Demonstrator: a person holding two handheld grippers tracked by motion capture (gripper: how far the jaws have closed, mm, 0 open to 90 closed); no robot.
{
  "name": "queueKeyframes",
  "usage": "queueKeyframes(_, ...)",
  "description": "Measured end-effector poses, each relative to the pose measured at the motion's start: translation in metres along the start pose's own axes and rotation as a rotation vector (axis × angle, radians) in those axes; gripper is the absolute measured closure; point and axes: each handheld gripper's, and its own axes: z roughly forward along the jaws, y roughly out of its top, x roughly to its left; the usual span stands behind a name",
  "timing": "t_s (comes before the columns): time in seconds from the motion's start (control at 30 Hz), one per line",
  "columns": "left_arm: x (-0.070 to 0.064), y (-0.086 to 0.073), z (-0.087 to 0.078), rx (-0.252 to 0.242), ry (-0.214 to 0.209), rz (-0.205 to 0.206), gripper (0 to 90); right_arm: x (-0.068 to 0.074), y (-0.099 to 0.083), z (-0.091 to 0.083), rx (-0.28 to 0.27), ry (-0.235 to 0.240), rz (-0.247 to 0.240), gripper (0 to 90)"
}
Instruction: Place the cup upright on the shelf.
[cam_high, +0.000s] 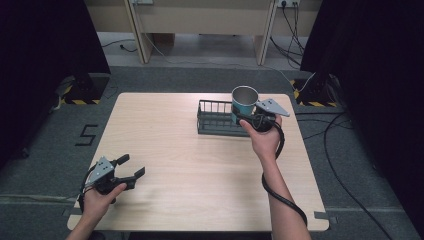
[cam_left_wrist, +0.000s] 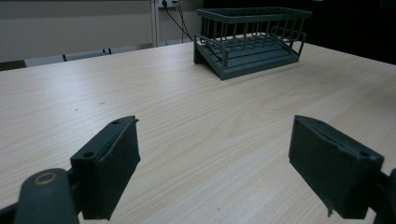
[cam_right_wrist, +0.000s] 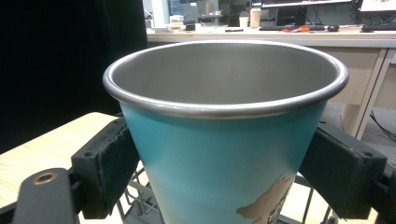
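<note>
Right gripper (cam_high: 248, 118) pinching the teal metal cup (cam_high: 244, 102) upright over the dark wire rack (cam_high: 216, 119), apparently for setting inside; left gripper (cam_high: 131, 167) idle near the table (cam_high: 165, 150) corner, jaws spread.

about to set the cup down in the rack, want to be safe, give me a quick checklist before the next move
1. Grip: right gripper has its jaws on both sides of the teal cup - ok.
2. Cup upright, mouth up, nothing visible inside - ok.
3. Cup over the rack: it sits above the rack's right end in the high view - ok.
4. Landing spot free: the rack looks bare in the left gripper view, but the cup hides the spot beneath it - cannot tell.
5. Left gripper out of the way: open, near the table's front left corner, far from the rack - ok.
</note>
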Motion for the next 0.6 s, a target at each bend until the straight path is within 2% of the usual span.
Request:
queueKeyframes(0.4,0.0,0.0,0.0,0.0,-0.001,-0.001,15.4,0.002,0.003,0.015,-0.001,0.0,0.004,16.6)
queueKeyframes(0.6,0.0,0.0,0.0,-0.002,0.0,-0.001,15.4,0.003,0.002,0.021,-0.003,-0.011,-0.01,16.6)
